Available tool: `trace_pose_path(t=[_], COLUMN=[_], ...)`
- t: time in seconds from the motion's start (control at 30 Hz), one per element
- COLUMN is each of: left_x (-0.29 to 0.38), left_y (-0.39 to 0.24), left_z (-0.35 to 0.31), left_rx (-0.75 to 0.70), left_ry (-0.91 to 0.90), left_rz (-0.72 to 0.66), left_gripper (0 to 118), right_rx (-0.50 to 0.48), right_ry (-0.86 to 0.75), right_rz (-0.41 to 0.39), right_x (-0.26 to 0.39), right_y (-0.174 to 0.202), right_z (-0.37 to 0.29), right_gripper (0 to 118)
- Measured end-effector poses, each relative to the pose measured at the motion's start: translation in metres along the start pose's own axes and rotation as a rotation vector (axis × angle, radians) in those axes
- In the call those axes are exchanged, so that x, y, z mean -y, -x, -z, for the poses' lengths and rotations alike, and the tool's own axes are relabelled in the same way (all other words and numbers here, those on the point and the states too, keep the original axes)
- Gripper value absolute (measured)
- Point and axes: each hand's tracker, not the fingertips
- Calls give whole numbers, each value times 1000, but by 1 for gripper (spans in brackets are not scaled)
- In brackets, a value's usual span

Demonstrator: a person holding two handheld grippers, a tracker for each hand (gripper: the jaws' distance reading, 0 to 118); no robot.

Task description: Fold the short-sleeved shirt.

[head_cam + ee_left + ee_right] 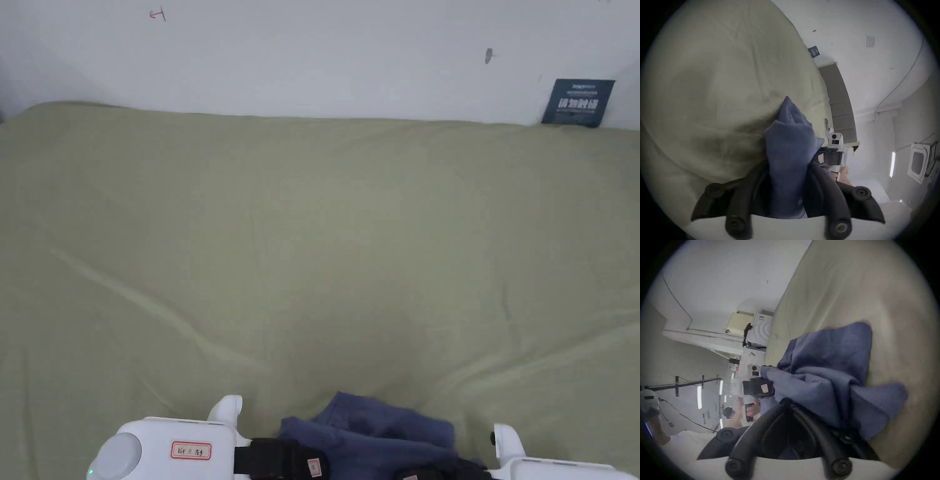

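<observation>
A bunched blue short-sleeved shirt (381, 431) hangs low at the near edge of the olive-green sheet (312, 250), stretched between both grippers. My left gripper (281, 461) holds its left end; in the left gripper view the black jaws (788, 164) press on a thick fold of the shirt (786, 142). My right gripper (450, 472) holds the right end; in the right gripper view its jaws meet at a point (786, 400) with the shirt (826, 361) pinched there and draped to the right. The two grippers are close together.
The wide green sheet stretches ahead to a white wall (312, 56), with soft creases. A dark card (578, 102) leans on the wall at the far right. A hand (752, 410) grips the left gripper's handle.
</observation>
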Motion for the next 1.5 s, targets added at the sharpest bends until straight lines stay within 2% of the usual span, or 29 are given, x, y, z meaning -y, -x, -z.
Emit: trace_pose_path(t=[0.03, 0.1, 0.17, 0.3, 0.43, 0.57, 0.63, 0.87, 0.9, 0.93, 1.0, 1.03, 1.17, 1.3, 1.33, 1.37, 1.4, 1.43, 1.5], left_x=[1, 1, -3, -21, -49, -72, -85, -122, -123, -124, -124, -121, -106, -83, -77, -69, -63, -55, -41], left_y=[-7, -16, -18, -3, 33, 59, 74, 98, 98, 98, 99, 98, 84, 52, 39, 24, 11, -7, -45], left_z=[-4, -18, -41, -120, -218, -301, -329, -347, -346, -346, -352, -356, -381, -378, -371, -361, -351, -335, -295], left_rx=[-11, -13, -10, -117, -239, -340, -334, -377, -387, -390, -447, -480, -490, -523, -512, -518, -510, -513, -589], left_ry=[-1, -11, -31, -91, -139, -204, -218, -164, -158, -153, -194, -220, -351, -401, -404, -457, -494, -541, -592], left_rz=[15, 45, 52, 65, 45, 64, 31, -18, -9, -14, -20, -13, -26, 33, 44, 64, 91, 108, 185], left_gripper=[25, 25, 25, 25, 25, 25, 25, 26, 29, 39, 97, 115, 118, 118, 108, 71, 19, 0, 0], right_rx=[31, 79, 57, 87, 71, 107, 136, 177, 174, 173, 172, 190, 177, 176, 174, 173, 188, 222, 305], right_ry=[-8, -66, -110, -175, -219, -246, -267, -274, -269, -262, -245, -241, -240, -252, -257, -262, -282, -316, -381], right_rz=[-2, -69, -111, -230, -250, -287, -292, -289, -284, -276, -293, -302, -322, -354, -363, -373, -403, -446, -526], right_x=[1, 3, 7, 15, 16, 12, 8, -8, -9, -9, -9, -9, -8, -7, -7, -8, -8, -8, -7], right_y=[10, 32, 58, 104, 121, 130, 134, 135, 135, 135, 136, 139, 141, 146, 148, 152, 157, 164, 181], right_z=[-3, -10, -18, -33, -41, -48, -49, -40, -40, -39, -39, -41, -50, -59, -61, -62, -63, -65, -66], right_gripper=[1, 1, 1, 1, 1, 1, 1, 1, 1, 1, 1, 1, 1, 1, 1, 1, 1, 1, 1])
